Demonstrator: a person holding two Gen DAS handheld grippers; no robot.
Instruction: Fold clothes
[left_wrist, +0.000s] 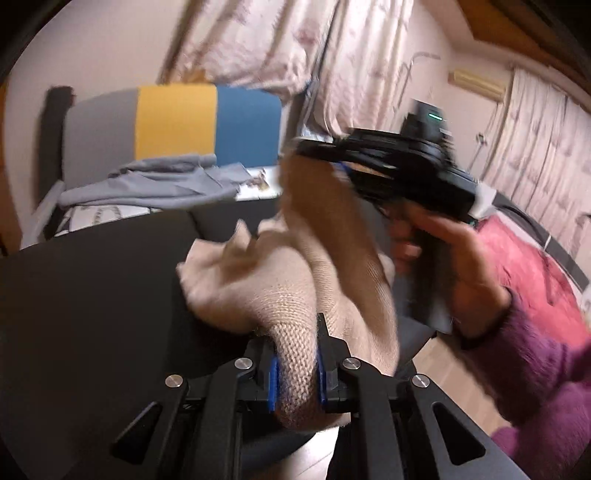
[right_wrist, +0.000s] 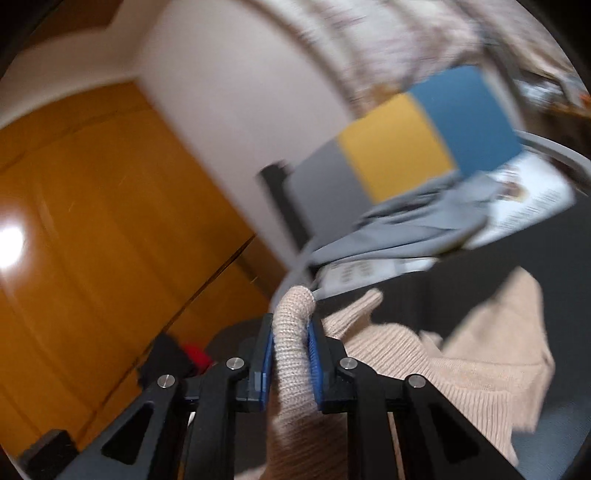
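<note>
walls pale pink (left_wrist: 96, 48) | patterned curtains (left_wrist: 354, 70) | orange wooden door (right_wrist: 92, 221) | grey-yellow-blue panel (left_wrist: 177, 122)

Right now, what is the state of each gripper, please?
Left gripper: closed on the beige knit sweater.
Right gripper: closed on another fold of the same sweater.

Striped chair back (left_wrist: 207, 123), floral curtains (left_wrist: 258, 48), orange door (right_wrist: 92, 221), red bedding (left_wrist: 532, 266).

Both wrist views close behind fingers (left_wrist: 275, 373), sharing beige knit (right_wrist: 480, 369), striped chair (left_wrist: 177, 122).
</note>
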